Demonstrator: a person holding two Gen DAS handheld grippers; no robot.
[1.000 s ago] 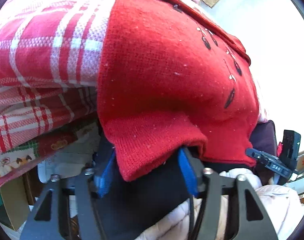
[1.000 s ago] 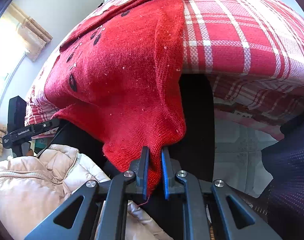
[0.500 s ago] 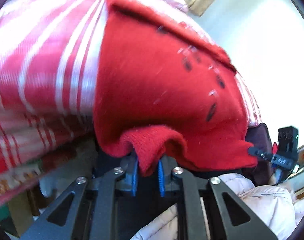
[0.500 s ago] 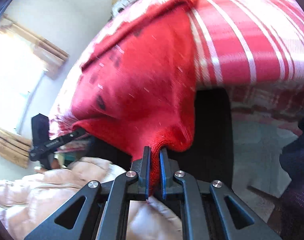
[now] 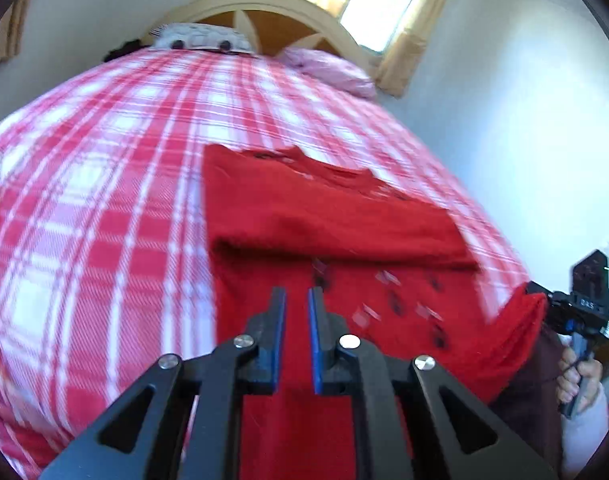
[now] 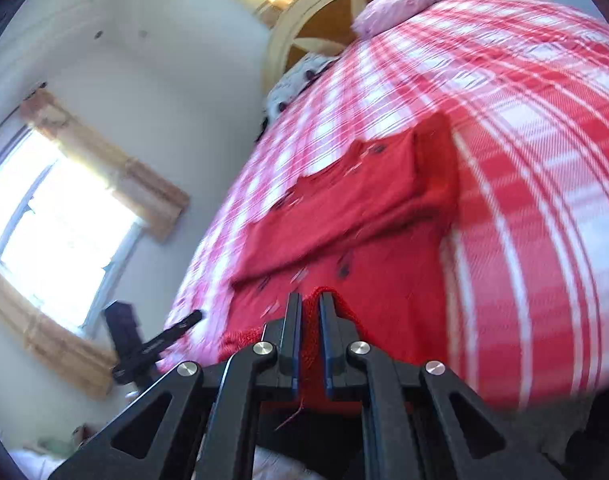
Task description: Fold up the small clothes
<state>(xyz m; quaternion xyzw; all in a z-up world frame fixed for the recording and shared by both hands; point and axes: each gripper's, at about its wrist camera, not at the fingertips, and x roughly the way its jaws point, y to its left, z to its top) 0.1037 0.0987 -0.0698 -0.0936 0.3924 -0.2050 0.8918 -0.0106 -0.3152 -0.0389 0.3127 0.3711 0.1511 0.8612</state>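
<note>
L gripper [image 5: 295,300]: fingers a narrow gap apart; red fabric shows between them, but can't tell if it's pinched or just lying below. R gripper [image 6: 305,304]: fingers closed on a bunched edge of the red sweater [image 5: 336,216], w/ knit poking up between the tips. Sweater lies on the bed [image 5: 104,184] w/ red-white plaid cover, far part folded over itself. Pink pillow [image 5: 328,72] near the headboard [image 5: 264,4]; window [image 6: 52,232] on the side wall.
</note>
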